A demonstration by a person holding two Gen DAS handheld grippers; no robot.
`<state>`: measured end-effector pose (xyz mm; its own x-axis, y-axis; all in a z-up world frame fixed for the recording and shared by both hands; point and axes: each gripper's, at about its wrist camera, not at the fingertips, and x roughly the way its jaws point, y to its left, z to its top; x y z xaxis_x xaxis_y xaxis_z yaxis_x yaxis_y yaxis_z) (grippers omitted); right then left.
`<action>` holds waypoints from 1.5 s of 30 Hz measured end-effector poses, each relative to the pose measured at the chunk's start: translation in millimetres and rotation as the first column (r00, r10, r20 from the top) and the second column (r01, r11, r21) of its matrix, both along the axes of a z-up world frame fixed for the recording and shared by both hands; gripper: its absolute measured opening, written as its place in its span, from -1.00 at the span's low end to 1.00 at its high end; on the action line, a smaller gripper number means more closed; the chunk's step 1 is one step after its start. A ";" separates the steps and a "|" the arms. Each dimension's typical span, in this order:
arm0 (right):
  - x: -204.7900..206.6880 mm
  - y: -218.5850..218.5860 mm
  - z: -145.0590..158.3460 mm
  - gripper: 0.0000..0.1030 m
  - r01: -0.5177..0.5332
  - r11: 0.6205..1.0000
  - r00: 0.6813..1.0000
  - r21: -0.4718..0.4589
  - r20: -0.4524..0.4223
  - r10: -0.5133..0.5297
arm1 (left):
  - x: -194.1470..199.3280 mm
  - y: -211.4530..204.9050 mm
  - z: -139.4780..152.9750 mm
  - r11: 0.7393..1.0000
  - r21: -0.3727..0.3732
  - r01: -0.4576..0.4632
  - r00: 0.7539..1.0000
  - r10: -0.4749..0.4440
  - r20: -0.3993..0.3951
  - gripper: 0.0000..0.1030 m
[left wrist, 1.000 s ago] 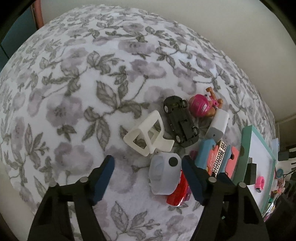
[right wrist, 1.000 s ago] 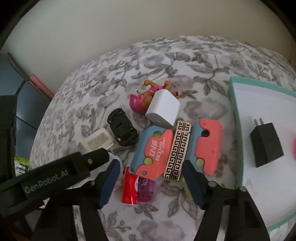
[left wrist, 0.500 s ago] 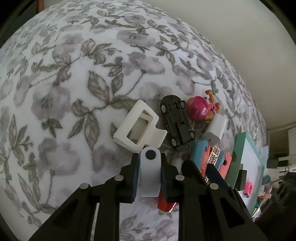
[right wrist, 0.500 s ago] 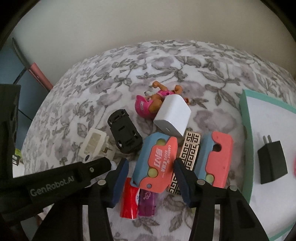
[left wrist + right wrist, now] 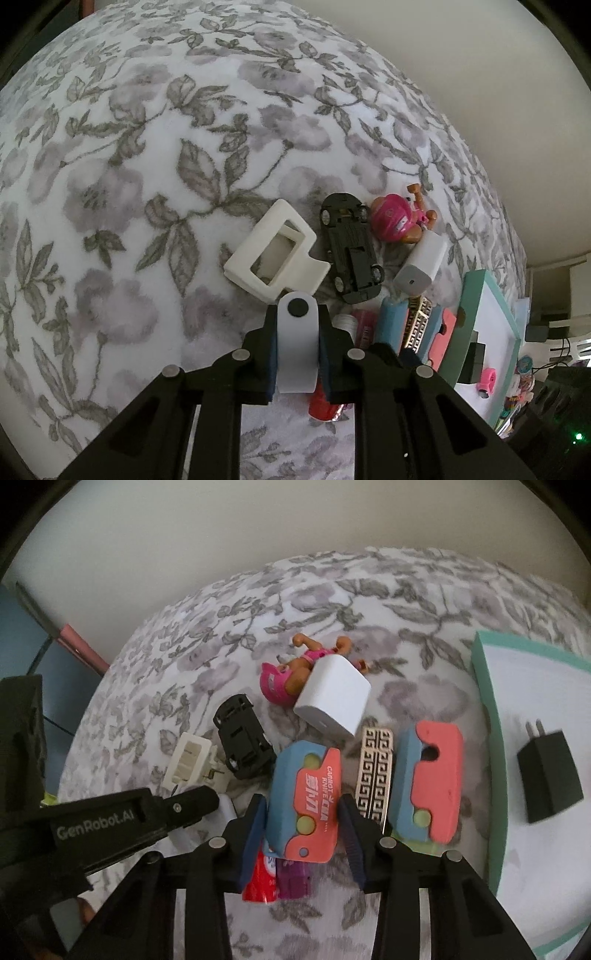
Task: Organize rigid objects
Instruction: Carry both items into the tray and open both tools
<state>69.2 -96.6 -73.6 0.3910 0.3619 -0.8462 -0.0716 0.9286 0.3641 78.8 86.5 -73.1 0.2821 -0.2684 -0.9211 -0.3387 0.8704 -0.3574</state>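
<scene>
The white dispenser (image 5: pixel 296 347) with a black round button sits pinched between the blue pads of the left hand-held gripper (image 5: pixel 296 332), whose jaws are closed tight on its sides, low over the floral bedspread (image 5: pixel 147 166). Just right of it lie a red tube (image 5: pixel 325 406) and a small pink item, partly hidden by the gripper. The right hand-held gripper (image 5: pixel 303 825) is narrowed around the near end of a blue-and-coral carrot knife toy (image 5: pixel 306 805); its pads look to be touching the toy's edges, though the blur makes firm contact hard to confirm. Under that toy lies a purple packet (image 5: pixel 293 882). Beside it are a gold-patterned bar (image 5: pixel 375 771) and a second blue-and-coral toy (image 5: pixel 428 782). Farther on rest a cream plastic frame (image 5: pixel 275 254), an upturned black toy car (image 5: pixel 351 247), a white charger cube (image 5: pixel 332 698) and a pink-helmeted figure (image 5: pixel 395 221). To the right, a teal-rimmed tray (image 5: pixel 487 701) holds a black plug adapter (image 5: pixel 550 775).
</scene>
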 end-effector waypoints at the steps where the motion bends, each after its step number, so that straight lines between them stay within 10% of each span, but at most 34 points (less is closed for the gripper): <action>1: -1.2 -1.2 0.4 -0.18 0.000 1.000 1.000 0.006 -0.004 0.000 | 0.1 -1.4 2.0 1.000 0.000 0.001 1.000 -0.001 0.006 -0.63; 18: -25.3 -47.1 42.0 -0.20 0.018 0.998 0.999 0.055 0.047 -0.021 | -4.8 -38.5 52.5 0.998 0.037 0.041 0.989 -0.046 0.143 -0.63; 29: -34.0 -133.5 70.2 -0.20 0.219 0.976 0.971 -0.017 0.103 -0.216 | -14.2 -106.9 69.5 0.974 0.113 0.196 0.962 -0.213 0.173 -0.63; 45: -62.6 -272.2 41.8 -0.20 0.546 0.813 0.831 -0.202 0.006 -0.556 | -52.5 -249.2 72.3 0.790 0.244 0.562 0.780 -0.605 0.163 -0.63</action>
